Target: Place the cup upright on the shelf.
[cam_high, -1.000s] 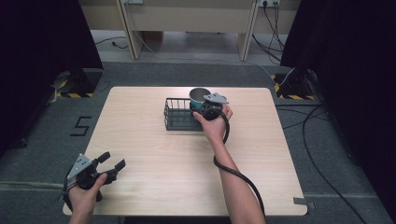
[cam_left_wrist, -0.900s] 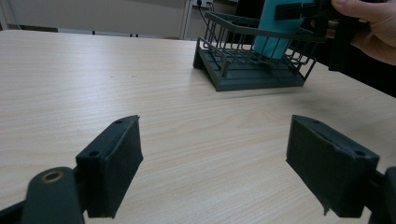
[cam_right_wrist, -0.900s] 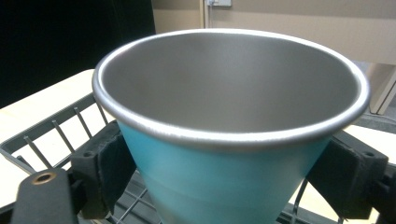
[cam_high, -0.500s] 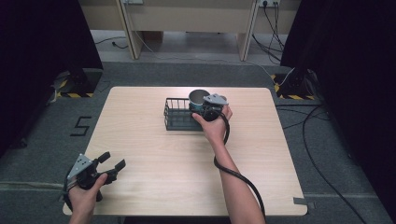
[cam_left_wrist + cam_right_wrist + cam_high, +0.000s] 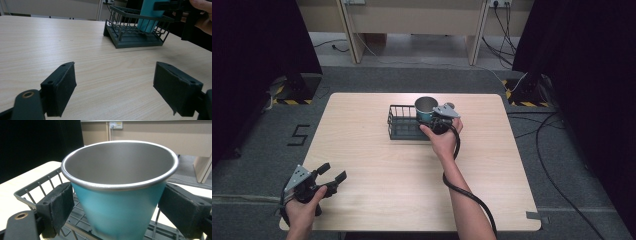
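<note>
Right gripper [image 5: 117,202] seemingly clamped around teal cup [image 5: 120,210] in wire basket [image 5: 401,127].

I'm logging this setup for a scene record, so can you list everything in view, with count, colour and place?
Cup: one, teal outside, steel inside, upright, partly inside the rack's right end, between the right gripper's jaws.
Rack: one, dark wire, table's far middle.
Table: one, light wood, centre.
Floor mark "5": one, black, left of the table.
Left gripper: one, black, open, table's near left corner.
Right gripper: one, black, pads close beside the cup; contact unclear.
Forearms: two, from the bottom edge.
</note>
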### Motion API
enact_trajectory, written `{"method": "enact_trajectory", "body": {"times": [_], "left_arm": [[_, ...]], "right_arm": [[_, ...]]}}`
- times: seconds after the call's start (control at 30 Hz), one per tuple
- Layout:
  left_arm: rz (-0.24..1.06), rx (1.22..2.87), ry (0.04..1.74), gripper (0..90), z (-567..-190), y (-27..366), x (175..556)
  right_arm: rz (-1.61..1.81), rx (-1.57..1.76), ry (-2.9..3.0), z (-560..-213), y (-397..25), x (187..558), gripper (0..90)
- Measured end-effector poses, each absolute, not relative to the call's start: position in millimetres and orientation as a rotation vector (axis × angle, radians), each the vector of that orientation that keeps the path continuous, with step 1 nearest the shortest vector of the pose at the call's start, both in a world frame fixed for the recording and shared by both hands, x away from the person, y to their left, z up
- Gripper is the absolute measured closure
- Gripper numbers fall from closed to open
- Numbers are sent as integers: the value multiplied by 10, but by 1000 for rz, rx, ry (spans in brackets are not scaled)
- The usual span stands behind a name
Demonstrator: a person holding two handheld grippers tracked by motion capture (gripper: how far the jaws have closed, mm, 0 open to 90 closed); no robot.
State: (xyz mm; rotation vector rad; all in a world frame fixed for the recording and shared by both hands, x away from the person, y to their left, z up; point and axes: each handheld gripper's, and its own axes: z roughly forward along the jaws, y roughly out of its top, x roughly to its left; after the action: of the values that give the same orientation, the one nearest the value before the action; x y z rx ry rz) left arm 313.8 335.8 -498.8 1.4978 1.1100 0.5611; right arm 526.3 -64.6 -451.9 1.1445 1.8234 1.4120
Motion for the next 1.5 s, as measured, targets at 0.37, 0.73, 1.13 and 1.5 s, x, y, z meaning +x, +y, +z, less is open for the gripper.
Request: {"method": "enact_trajectory", "body": {"times": [0.37,0.73,1.13,1.5], "left_arm": [[564,1498,1109,174,-4986,3349,3137],[566,1496,1109,174,-4984,3350,3134],[566,1499,1108,174,-4986,3338,3134],[567,1507,1110,174,-4993,3338,3135]], "right_arm": [[1423,1135,1829,-4495,-711,5165,147],[1437,1135,1826,-4471,-788,5057,147],[1446,1104,1857,-4439,-898,4886,163],[1448,1063,1886,-4395,-1052,4656,211]]}}
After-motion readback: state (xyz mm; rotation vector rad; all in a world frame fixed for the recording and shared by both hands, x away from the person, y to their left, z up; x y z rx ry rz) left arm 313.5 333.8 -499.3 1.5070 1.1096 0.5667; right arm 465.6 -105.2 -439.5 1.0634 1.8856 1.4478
